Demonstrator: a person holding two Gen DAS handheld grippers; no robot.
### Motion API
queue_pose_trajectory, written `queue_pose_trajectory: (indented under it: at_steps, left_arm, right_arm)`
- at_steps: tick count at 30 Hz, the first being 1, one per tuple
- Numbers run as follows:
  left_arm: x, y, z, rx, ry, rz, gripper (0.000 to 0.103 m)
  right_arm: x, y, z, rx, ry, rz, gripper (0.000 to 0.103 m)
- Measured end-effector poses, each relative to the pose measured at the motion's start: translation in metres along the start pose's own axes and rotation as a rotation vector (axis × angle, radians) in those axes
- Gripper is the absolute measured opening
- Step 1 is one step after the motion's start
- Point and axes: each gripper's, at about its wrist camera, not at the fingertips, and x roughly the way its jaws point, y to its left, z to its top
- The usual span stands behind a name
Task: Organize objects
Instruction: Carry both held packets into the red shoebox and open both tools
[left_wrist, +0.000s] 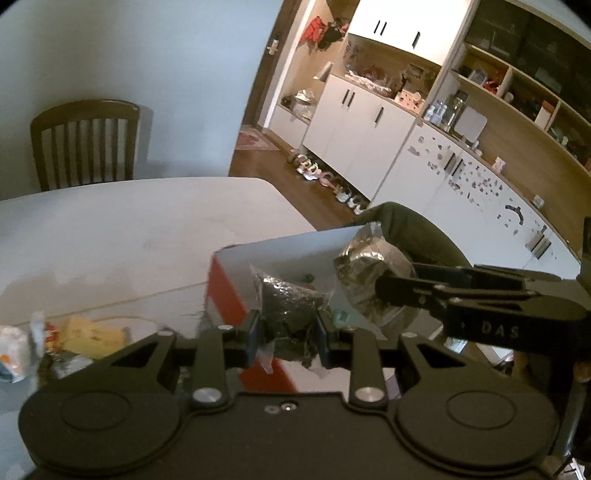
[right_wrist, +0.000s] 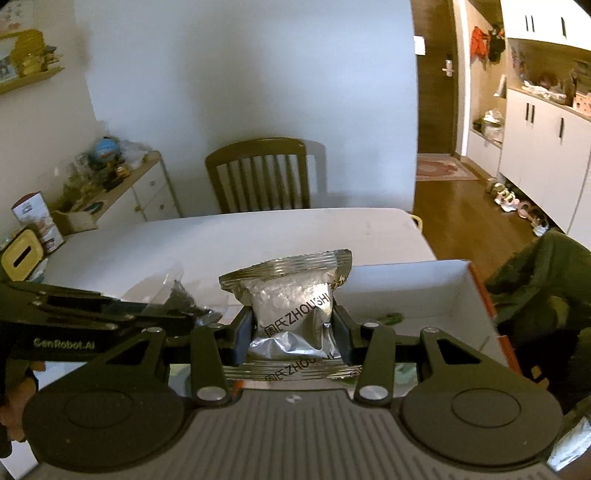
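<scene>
Left wrist view: left gripper (left_wrist: 287, 334) clamped on dark crinkly packet (left_wrist: 286, 306), raised over white box (left_wrist: 280, 254). Right gripper (right_wrist: 293, 338) clamped on silver foil pouch (right_wrist: 291, 299) above same box. Both light, soft, slippery film; mid-body pinch suits.

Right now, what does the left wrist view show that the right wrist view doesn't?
Only the left wrist view shows the yellow packets lying on the table's near left and the long sticker-covered cabinets.

Only the right wrist view shows the low sideboard with a globe and the printed lettering on the silver packet.

Both show the left gripper shut on a dark packet, the right gripper shut on the silver packet, the orange-sided white box, the white table and the wooden chair.
</scene>
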Motion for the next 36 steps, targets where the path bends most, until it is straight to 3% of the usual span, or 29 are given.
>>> queue_pose_trajectory:
  at_steps: [17,28,36]
  left_arm:
    - [0.102,-0.051,-0.003,0.037,0.167,0.024,0.029]
    - [0.162,-0.071,-0.014,0.074,0.271,0.063,0.029]
    - [0.191,-0.065,-0.022,0.053,0.341,0.1,0.029]
  right_arm:
    - [0.055,-0.107,0.001,0.091,0.107,-0.076,0.044]
    - [0.119,-0.13,-0.012,0.083,0.27,-0.068,0.044]
    - [0.148,-0.135,-0.018,0.027,0.317,-0.087,0.044]
